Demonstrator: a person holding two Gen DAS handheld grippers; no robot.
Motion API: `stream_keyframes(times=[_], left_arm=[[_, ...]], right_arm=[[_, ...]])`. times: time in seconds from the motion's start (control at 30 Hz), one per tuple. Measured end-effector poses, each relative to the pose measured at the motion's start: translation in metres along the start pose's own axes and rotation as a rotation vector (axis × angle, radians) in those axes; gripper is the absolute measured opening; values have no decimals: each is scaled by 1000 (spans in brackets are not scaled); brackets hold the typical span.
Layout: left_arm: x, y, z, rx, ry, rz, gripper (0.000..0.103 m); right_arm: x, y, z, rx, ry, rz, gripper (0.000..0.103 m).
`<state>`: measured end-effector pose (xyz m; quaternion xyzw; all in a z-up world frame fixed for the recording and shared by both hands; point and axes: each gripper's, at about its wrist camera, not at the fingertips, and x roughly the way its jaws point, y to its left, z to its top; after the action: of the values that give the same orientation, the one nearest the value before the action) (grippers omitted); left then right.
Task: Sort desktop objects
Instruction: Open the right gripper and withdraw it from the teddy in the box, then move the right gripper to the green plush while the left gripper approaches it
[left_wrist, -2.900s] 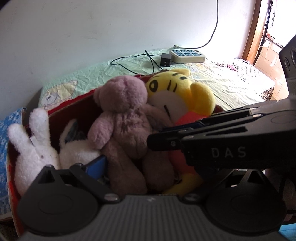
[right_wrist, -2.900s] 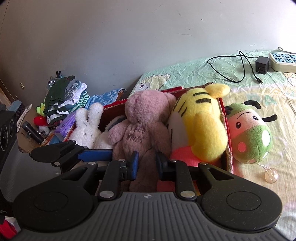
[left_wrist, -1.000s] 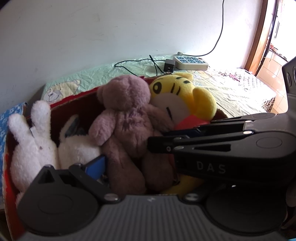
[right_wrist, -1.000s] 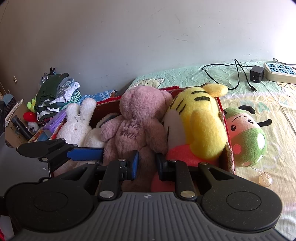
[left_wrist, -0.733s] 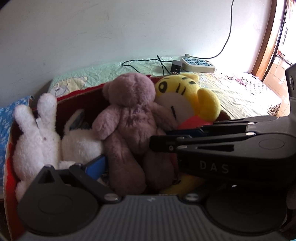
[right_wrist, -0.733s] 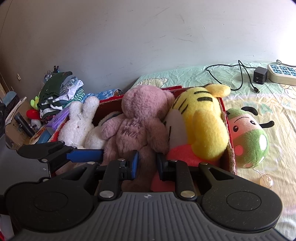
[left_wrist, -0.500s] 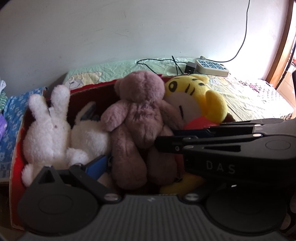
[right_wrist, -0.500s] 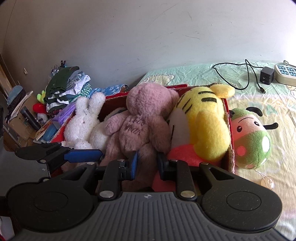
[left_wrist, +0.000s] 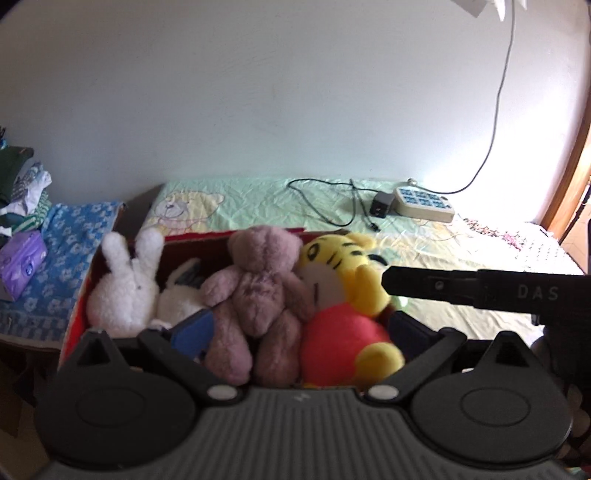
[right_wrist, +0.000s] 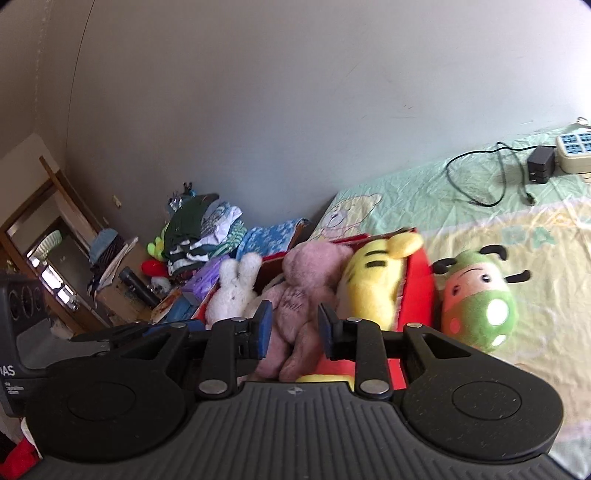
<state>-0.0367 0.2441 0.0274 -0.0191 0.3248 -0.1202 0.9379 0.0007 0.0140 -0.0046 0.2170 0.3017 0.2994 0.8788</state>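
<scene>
A red box (left_wrist: 199, 236) on the bed holds a white rabbit (left_wrist: 122, 291), a second white plush (left_wrist: 181, 291), a dusty-pink bear (left_wrist: 258, 291) and a yellow tiger (left_wrist: 343, 295). My left gripper (left_wrist: 301, 321) hangs wide open in front of the box, holding nothing. In the right wrist view the box (right_wrist: 417, 291) lies ahead, with the bear (right_wrist: 306, 295) and tiger (right_wrist: 373, 288) in it. A green ladybird plush (right_wrist: 480, 306) lies on the sheet just right of the box. My right gripper (right_wrist: 295, 328) has its jaws opening, a narrow gap and nothing between the pads.
A power strip (left_wrist: 424, 203) with a black charger (left_wrist: 382, 203) and cables lies on the bed by the wall. Left of the bed stand a clothes pile (right_wrist: 199, 229), a purple tissue pack (left_wrist: 22, 264) and a blue floral cloth (left_wrist: 74, 240).
Both grippers have drawn back and risen, so the box looks smaller and lower. The right jaws have parted from nearly shut. The right gripper's bar no longer crosses the tiger's body.
</scene>
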Motion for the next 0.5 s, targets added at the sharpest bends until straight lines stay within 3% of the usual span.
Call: stream_keyframes(times=[0.17,0.23,0.4,0.5], left_arm=[[12,-56,3,71,-4,-154,101],[22,-78,0,108,19,-199,101],[60,-126,-10,189,94,-245,101],[84,-144,-18,206,143,-243,101]], right_arm=[[-27,-57,1,82,7,-142,30],[-32,-79,-1,111,36,-175,36],[-35,-112,-1,130,97,-156,42],[-25,-129,1,126,159,-115,58]])
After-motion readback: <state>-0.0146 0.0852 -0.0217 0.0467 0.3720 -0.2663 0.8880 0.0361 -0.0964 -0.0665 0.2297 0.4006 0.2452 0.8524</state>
